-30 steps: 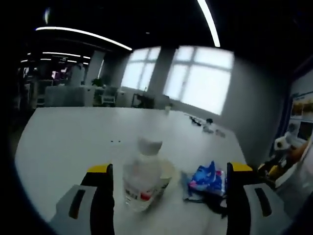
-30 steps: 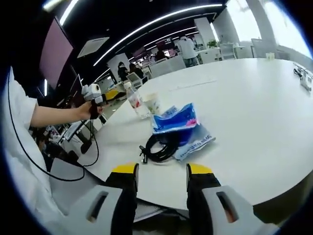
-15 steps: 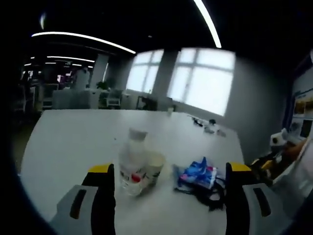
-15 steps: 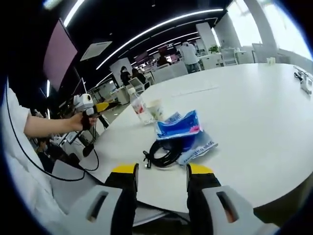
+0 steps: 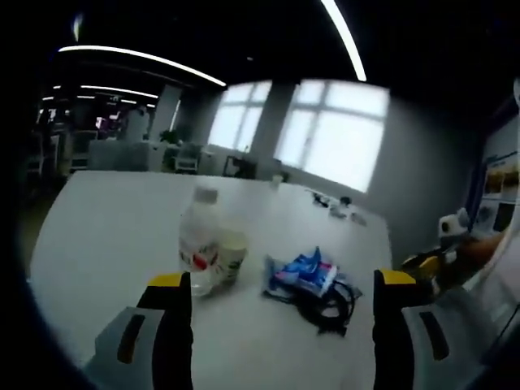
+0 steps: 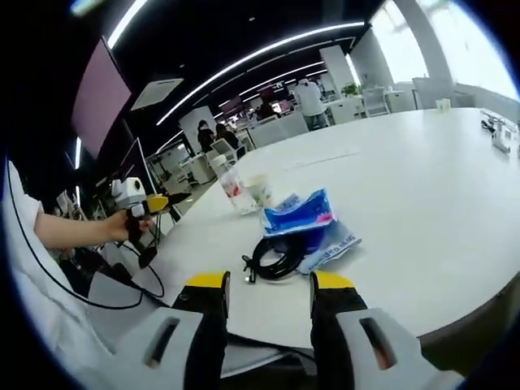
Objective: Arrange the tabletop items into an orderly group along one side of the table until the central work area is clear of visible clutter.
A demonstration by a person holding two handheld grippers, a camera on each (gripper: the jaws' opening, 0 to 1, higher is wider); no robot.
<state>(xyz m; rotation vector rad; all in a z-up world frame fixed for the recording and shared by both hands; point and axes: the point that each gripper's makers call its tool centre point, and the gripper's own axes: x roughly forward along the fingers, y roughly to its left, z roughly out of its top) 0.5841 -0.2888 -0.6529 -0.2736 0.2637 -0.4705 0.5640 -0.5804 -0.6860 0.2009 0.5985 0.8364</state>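
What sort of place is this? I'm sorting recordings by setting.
Probably an open-plan office: a long white table, rows of desks and chairs behind it with people nearby, strip ceiling lights and big windows.

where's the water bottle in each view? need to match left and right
Left gripper view: water bottle left of centre, just above the left gripper's own left jaw, paper cup touching its right side.
Right gripper view: bottle upper left of centre, far across the table, cup to its right.
Shared landmark: blue packet beside the coiled black cable.

Bottle (image 5: 197,241) touching cup (image 5: 230,256) on table (image 5: 106,219), packet (image 5: 302,272) beside them, cable coil (image 5: 329,299) against packet.
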